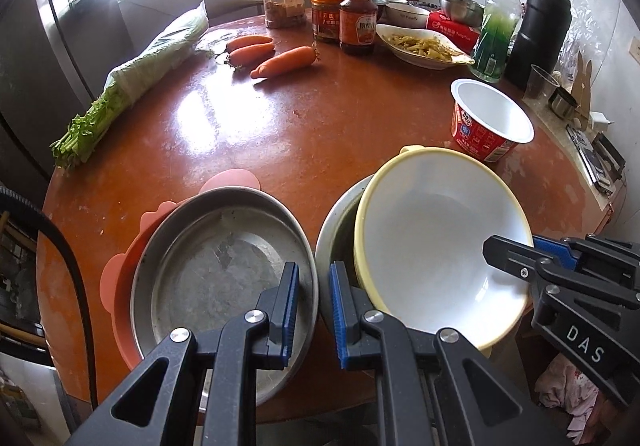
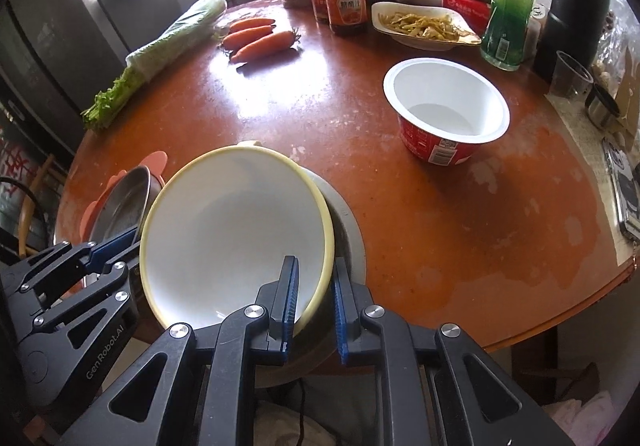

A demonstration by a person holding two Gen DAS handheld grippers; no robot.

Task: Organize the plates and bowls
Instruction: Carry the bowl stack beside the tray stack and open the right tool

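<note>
Both wrist cameras look steeply down along their fingers from the near edge of the round table (image 1: 320,118), close over the dishes, the left one sitting left, both sharing the white bowl (image 1: 436,246) and far clutter.

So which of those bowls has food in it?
The white oval dish at the far side, holding yellowish strips. The yellow-rimmed bowl and the red cup look empty.

Left claw (image 1: 314,310) angled down, clamped shut; right claw (image 2: 314,306) angled down, clamped.
</note>
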